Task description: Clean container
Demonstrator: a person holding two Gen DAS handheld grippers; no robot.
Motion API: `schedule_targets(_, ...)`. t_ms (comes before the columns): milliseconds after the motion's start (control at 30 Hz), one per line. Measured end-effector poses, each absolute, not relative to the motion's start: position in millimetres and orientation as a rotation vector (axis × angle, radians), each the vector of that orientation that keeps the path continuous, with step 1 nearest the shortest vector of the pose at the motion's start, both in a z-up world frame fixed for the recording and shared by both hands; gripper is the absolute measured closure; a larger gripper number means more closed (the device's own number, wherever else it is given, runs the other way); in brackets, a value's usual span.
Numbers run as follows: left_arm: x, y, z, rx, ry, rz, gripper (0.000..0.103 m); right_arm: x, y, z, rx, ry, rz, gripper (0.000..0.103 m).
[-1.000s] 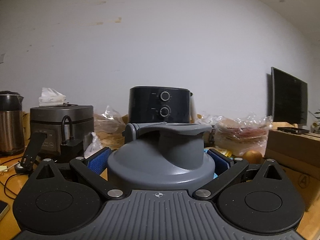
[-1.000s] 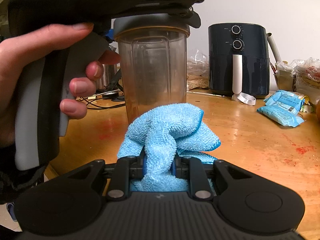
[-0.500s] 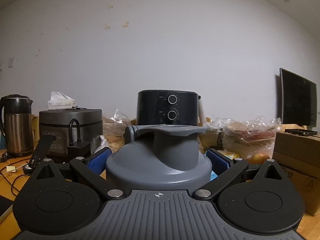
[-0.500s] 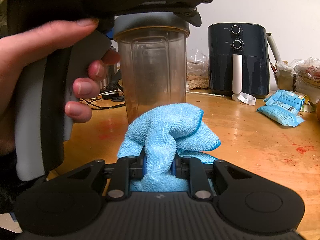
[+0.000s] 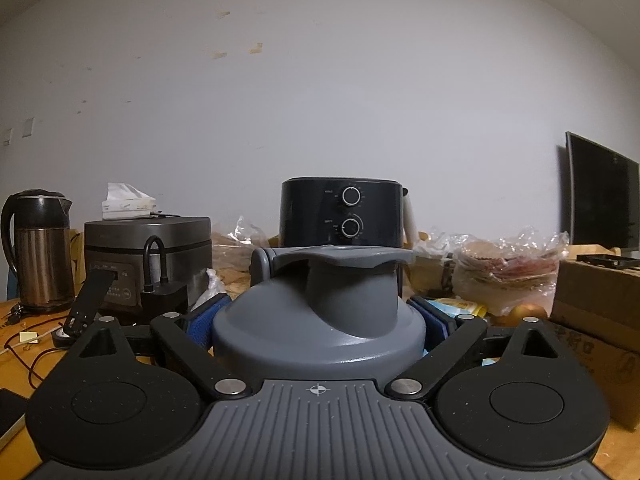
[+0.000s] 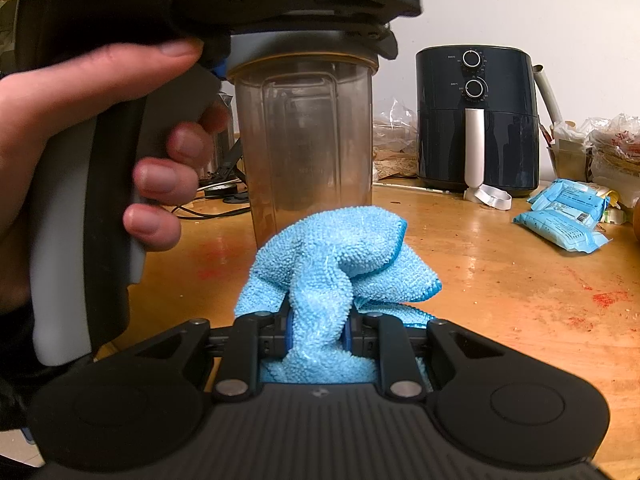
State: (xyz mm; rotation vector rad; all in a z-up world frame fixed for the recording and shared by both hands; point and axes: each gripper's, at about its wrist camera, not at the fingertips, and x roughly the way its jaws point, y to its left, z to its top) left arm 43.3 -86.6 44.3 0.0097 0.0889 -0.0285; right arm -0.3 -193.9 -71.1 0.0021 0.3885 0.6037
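Left wrist view: sitting at the back of the left tool [image 5: 318,320], looking level along its fingers, pressing very close on a grey lid [image 5: 320,316] filling the lower middle, facing the white wall [image 5: 320,100] with the air fryer [image 5: 342,216] straight behind the lid. Right wrist view: sitting low behind the right tool [image 6: 318,330], looking slightly downward across the counter [image 6: 500,280], taking in the hand [image 6: 80,152] gripping the left tool [image 6: 224,12] from the side, close at upper left. Both views sharing the air fryer [image 6: 476,120], the lidded container [image 6: 304,140], the wall and the plastic bags [image 5: 504,268] at right; kettle [image 5: 38,248] and monitor [image 5: 600,196] showing only in the left view.
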Motion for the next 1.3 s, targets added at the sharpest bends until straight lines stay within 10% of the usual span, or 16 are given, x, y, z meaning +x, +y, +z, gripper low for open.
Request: schedule_targets(1300, 46.4, -64.2, 41.3, 0.022, 0.086, -0.212, 0.008, -1.3, -195.2, -71.7, 0.009, 0.392, 0.602, 0.085)
